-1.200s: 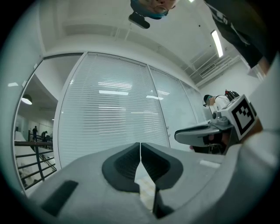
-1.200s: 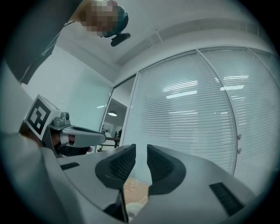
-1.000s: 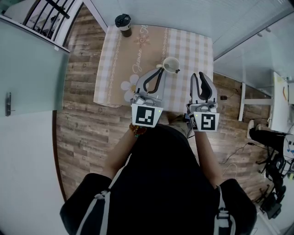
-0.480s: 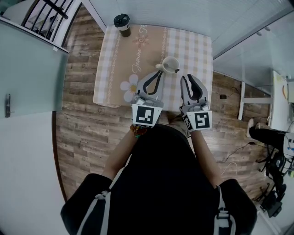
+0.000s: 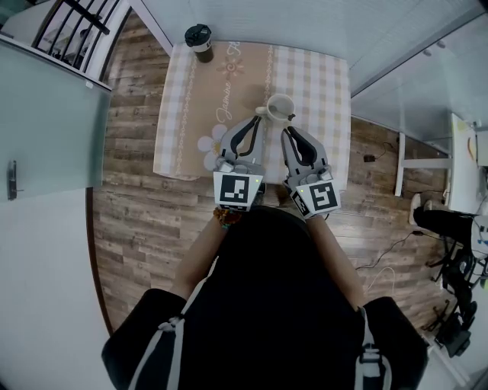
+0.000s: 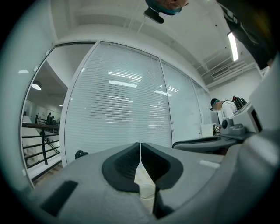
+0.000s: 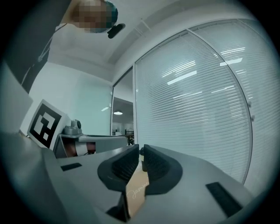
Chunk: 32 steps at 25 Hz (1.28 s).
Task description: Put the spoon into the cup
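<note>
Two claws are seen: the left claw (image 5: 257, 122) is pressed together on nothing, and the right claw (image 5: 287, 132) has just been closing to a thin gap, nothing held. Just past them one white cup (image 5: 280, 107) is set on the table (image 5: 183, 99), one dark lidded cup (image 5: 200, 38) farther off.

table top (image 5: 179, 114): left half of the checked cloth is bare, with wide room to pass.
cup (image 5: 280, 107): right of the middle, handle to the left; the only thing standing mid-table.
lidded coffee cup (image 5: 199, 39): far left corner, well apart from the cup.
far side: glass wall (image 5: 290, 19) right behind the table closes that way.
left side: open wooden floor (image 5: 130, 137), then a frosted glass panel (image 5: 46, 114).
right side: a narrow strip of floor; white desk (image 5: 461, 167) well apart.
</note>
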{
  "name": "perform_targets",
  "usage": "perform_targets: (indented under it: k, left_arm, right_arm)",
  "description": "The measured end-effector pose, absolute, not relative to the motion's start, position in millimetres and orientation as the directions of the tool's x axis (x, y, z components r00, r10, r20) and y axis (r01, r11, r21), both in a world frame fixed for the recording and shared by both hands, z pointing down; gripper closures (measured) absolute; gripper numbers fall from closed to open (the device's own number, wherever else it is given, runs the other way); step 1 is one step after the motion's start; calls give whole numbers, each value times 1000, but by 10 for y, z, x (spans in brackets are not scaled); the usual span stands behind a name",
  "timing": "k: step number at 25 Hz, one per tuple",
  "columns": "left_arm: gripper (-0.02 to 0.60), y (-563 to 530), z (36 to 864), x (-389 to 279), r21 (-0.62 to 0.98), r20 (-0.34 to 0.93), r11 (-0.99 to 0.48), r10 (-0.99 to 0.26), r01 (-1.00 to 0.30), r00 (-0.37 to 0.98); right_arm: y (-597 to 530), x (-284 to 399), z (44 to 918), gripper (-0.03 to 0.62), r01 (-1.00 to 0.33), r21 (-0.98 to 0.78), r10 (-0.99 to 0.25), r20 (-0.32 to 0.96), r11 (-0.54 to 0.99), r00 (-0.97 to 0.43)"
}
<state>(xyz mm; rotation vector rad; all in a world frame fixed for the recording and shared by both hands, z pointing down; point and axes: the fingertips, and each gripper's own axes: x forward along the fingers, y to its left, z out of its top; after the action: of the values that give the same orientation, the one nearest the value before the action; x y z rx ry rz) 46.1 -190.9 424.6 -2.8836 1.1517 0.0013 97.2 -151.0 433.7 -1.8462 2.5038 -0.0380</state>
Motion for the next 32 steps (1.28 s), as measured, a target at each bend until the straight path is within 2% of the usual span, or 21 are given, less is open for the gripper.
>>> perform_targets:
  k: [4,9,32]
  left_arm:
    - [560,-1945,4292,429,-31,1,-716,-697,-697,717]
    - [560,-1927,4317,427,-36,8,-724,-689,-689,725]
    - [561,-1924,4310,476,-38,11,-733,-680,-679,734]
  right_arm:
    - [-1535,853,4337,563,-942,-30,-942,-11,335,-335]
    - [-1533,860,4361,574,-928,-114,-935,-21,355,-355]
    - [-1514,821,4420,586,-927,-32,-927,21,373,-374]
